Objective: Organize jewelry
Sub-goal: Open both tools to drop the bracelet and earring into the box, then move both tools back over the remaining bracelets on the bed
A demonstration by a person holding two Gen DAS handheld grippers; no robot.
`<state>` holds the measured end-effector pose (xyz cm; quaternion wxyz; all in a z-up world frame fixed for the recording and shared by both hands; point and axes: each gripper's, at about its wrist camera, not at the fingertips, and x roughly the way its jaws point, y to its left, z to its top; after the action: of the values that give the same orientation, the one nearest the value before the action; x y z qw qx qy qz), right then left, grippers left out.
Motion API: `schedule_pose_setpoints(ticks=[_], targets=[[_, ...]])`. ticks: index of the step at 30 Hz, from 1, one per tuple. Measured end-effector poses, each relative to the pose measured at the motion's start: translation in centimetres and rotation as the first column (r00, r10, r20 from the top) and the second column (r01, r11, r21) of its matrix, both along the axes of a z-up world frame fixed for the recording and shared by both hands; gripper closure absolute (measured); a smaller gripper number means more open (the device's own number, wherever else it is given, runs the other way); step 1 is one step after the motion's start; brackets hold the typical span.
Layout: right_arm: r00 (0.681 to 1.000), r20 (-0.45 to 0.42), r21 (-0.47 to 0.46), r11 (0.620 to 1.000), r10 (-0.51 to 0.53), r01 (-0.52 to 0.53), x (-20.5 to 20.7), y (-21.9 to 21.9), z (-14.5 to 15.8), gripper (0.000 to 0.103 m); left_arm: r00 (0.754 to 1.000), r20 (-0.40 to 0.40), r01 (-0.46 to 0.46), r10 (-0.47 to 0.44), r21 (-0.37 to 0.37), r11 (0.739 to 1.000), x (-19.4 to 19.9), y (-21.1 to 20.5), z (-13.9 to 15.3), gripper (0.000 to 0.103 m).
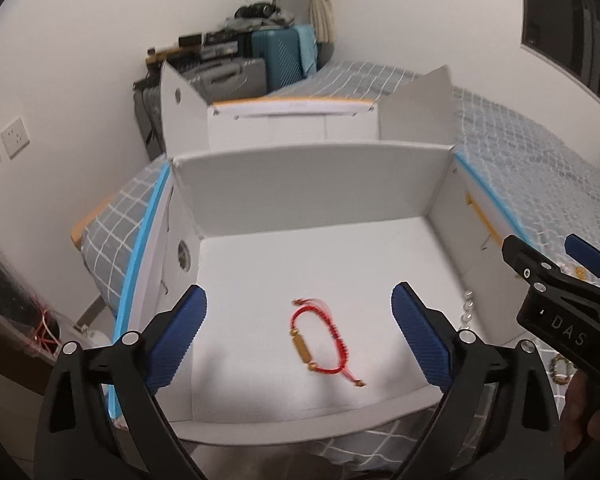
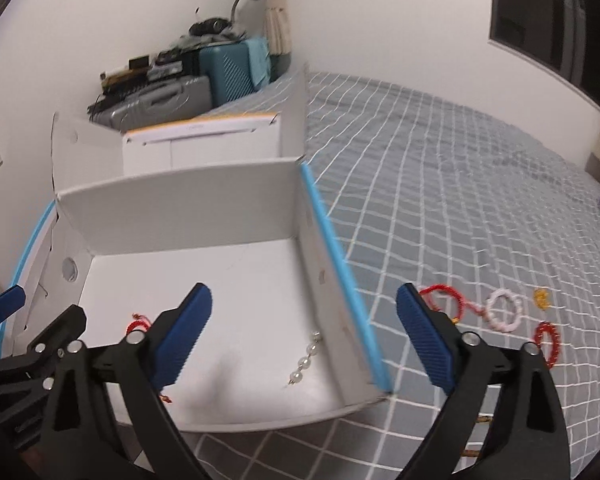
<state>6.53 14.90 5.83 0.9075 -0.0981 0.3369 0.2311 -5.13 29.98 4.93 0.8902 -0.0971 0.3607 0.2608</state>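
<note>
The left gripper (image 1: 299, 338) stands with its blue ribbed fingers (image 1: 179, 334) spread wide, holding nothing. Between them, on the floor of the white open cardboard box (image 1: 312, 196), lies the red cord bracelet with a gold tube bead (image 1: 320, 340). The right gripper (image 2: 304, 338) is likewise released and empty; a short strand of white pearls (image 2: 306, 356) lies in the box between its fingers. Beyond its right finger, on the grey checked bedspread (image 2: 440, 184), rest what look like a red cord loop (image 2: 440, 294), a pink beaded ring (image 2: 504, 310) and a dark red beaded ring (image 2: 548, 340).
</note>
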Motion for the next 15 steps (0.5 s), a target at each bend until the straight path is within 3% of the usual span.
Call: schedule_pose_setpoints(ticks=[15], targets=[[0.989, 0.069, 0.014, 0.991, -0.133, 0.133, 1.2, -10.8, 2.4, 0.008, 0.980, 0.085, 0.174, -0.178, 0.050, 0.983, 1.8, -10.1, 2.5, 0.006]])
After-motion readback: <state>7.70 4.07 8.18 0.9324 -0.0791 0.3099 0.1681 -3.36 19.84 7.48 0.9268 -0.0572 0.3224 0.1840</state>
